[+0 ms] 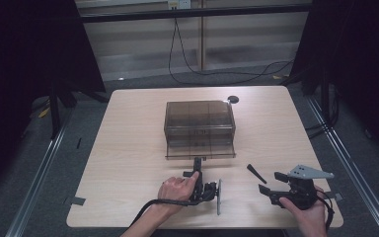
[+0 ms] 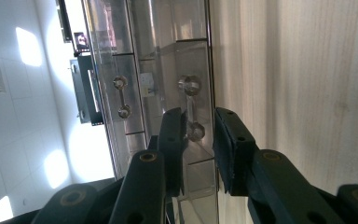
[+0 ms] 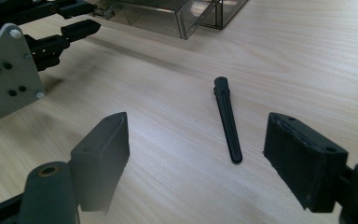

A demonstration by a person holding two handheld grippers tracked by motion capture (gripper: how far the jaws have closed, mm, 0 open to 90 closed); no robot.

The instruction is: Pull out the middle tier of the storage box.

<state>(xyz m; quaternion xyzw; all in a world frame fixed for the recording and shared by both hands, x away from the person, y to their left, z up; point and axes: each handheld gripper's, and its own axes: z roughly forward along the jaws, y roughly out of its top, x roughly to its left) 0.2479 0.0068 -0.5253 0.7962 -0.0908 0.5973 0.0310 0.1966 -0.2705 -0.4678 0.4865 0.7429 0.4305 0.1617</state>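
Two views split it: my left gripper (image 2: 199,140) view shows narrowly parted jaws flanking the drawer handle (image 2: 192,108), seemingly without pressing; my right gripper (image 3: 196,163) gapes. Between us, the black stick (image 1: 256,173) lies diagonally, pointing toward the table's (image 1: 128,163) near right corner.

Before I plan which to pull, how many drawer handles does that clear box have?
2. The left gripper view shows both: one handle between the gripper's jaws, on the drawer slid out a little, and a second handle on the other drawer. More may be hidden.
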